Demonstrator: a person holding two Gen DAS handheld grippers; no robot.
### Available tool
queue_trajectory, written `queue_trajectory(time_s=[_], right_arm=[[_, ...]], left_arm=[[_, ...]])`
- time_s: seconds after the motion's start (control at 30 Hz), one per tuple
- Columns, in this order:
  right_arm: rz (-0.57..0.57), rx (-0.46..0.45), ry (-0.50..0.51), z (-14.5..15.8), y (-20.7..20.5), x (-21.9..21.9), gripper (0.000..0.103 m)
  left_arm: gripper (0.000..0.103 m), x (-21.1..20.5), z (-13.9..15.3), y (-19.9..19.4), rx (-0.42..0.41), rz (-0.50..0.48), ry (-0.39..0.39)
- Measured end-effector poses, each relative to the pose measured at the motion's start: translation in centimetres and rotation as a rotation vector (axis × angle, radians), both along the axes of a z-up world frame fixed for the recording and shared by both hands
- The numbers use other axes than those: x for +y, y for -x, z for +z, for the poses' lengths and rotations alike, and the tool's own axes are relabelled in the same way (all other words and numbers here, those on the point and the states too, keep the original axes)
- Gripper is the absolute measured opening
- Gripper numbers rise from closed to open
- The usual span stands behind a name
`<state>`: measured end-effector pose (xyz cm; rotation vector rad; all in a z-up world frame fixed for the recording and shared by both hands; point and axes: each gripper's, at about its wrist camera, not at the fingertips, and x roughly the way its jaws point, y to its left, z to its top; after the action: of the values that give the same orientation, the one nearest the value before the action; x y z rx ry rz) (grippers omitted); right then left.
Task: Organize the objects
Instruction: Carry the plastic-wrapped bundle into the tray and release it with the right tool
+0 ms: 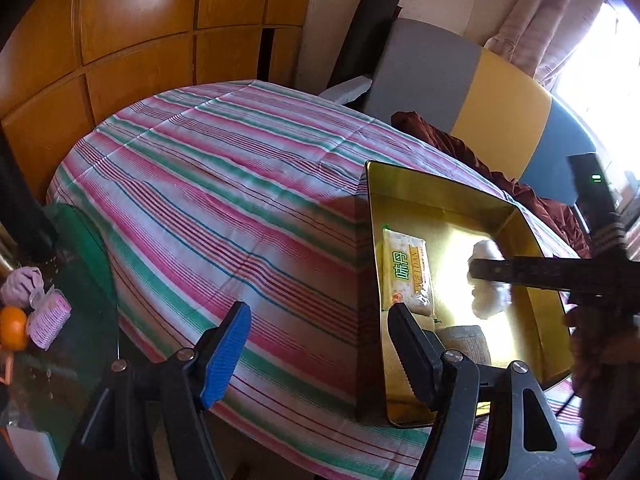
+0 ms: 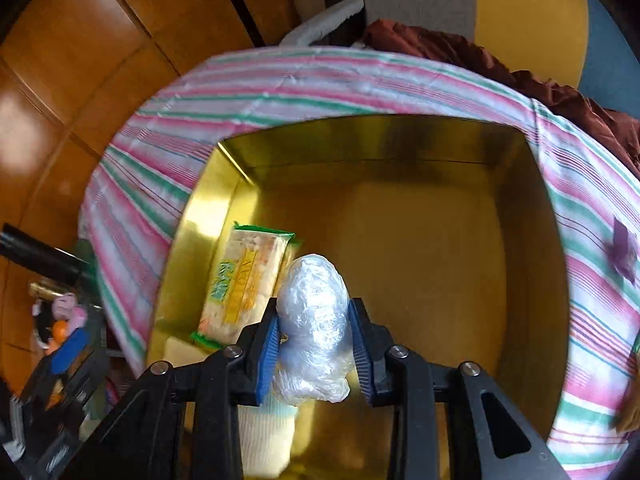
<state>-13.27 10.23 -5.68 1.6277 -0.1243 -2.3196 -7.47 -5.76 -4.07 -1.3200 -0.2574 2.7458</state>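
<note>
Crumpled clear plastic bundle (image 2: 314,328) above gold tin (image 2: 400,148), cracker packet (image 2: 244,284) inside

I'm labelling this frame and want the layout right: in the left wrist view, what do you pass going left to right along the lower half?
Orange → pink packet → blue-padded finger of the left gripper → cracker packet → white plastic-wrapped bundle.

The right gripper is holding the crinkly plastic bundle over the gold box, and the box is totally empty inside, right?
Not quite. The gold box isn't empty: a cracker packet already lies inside, as the right wrist view shows. The right gripper does hold the plastic bundle over it.
</note>
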Motion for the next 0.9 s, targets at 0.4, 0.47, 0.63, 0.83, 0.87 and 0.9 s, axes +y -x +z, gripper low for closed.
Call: queue_trajectory(time_s=[0.4,0.47,0.63,0.83,0.87,0.9], right_arm=[[0.014,-0.014,0.096,-1.0,-0.3,-1.1,0.056],[0.005,0.021,0.103,-0.1,-0.9,-0.1,0.079],[-0.027,0.094,0.096,1.9,-2.9,2.2,0.081],[-0.044,0.16,0.031,3.0,-6.1,4.0,0.081],[-0.044,0.171,0.017,3.2,-6.7,4.4,0.081],[-0.045,0.183,0.001,3.3,-7.2,4.7,0.081]], left_arm=[[0.075,0.8,-0.3,-0.6,0.009,-0.022,0.001],[0.076,1.3,0.0,-0.8,0.026,-0.034,0.018],[0.076,2.7,0.6,-1.8,0.061,-0.066,0.046],[0.078,4.7,1.5,-2.9,0.098,-0.106,0.084],[0.078,5.0,1.6,-3.1,0.103,-0.113,0.089],[0.078,5.3,1.7,-3.3,0.108,-0.12,0.095]])
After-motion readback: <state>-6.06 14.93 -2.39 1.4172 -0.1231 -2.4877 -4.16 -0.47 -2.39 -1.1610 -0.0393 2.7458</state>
